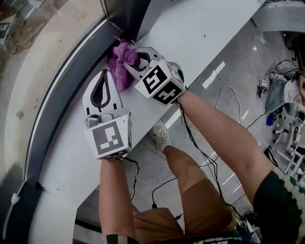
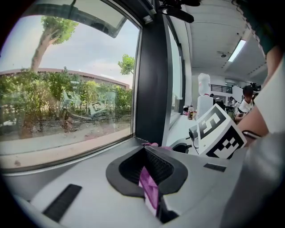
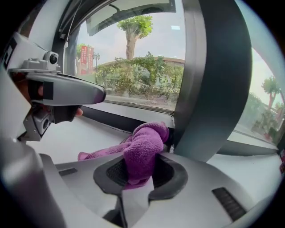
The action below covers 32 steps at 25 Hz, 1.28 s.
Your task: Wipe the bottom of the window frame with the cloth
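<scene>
Seen from the head view, the cloth [image 1: 121,66] is purple, of soft towel fabric, and bunched into a lump. It sits in the corner where the dark window frame [image 1: 66,81] meets the upright post [image 1: 121,14]. It lies on the white ledge [image 1: 205,33] and touches the frame. The right gripper [image 1: 135,62] is closed on its upper fold. The left gripper [image 1: 102,76] lies on the ledge just beside the cloth, its jaws together at the tips. Each gripper carries a cube [image 1: 159,83] with black and white square patterns, not letters. Below the ledge are the grey floor [image 1: 238,95], black cables [image 1: 209,162] and the person's light shoe [image 1: 161,136].

In the left gripper view, the jaws of the left gripper [image 2: 144,150] make a closed loop. A purple strip of the cloth [image 2: 150,189] shows in the slit between them; I cannot tell if it is pinched. The post [image 2: 151,80] stands directly ahead and the right gripper's cube [image 2: 218,133] is at the right. Bottles [image 2: 190,112] and a person [image 2: 245,100] are far along the ledge.

In the right gripper view, the right gripper [image 3: 141,167] clamps the cloth [image 3: 142,149], whose looped weave is clear. The rounded end of the cloth presses on the foot of the post [image 3: 213,80], and a flat tail spreads left on the ledge [image 3: 89,138]. The window frame [image 3: 111,118] runs behind it. The left gripper [image 3: 62,91] fills the left side. Outside, red banners [image 3: 84,55] bear writing too small to read.
</scene>
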Each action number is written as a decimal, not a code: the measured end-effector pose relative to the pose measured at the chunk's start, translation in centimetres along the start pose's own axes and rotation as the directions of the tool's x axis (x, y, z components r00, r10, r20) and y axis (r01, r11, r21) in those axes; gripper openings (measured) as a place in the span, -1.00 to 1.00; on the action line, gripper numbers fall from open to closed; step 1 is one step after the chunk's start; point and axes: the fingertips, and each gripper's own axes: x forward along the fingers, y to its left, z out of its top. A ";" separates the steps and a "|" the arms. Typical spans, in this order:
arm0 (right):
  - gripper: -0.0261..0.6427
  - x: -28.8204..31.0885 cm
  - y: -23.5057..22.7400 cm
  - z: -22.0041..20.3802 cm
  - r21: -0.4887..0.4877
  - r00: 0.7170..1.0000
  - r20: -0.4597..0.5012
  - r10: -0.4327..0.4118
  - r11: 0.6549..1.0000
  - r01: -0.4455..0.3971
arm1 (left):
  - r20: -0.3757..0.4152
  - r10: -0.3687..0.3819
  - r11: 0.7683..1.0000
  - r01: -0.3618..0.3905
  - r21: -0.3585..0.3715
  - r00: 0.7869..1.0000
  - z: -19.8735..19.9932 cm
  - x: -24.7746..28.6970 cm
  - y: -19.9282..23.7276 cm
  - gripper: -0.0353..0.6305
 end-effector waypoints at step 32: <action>-0.61 -9.4 0.7 -10.1 0.121 0.993 -0.119 -0.004 0.993 0.019 | -0.090 -0.142 0.990 0.140 -0.023 0.986 -3.1 -0.7 -9.9 -0.87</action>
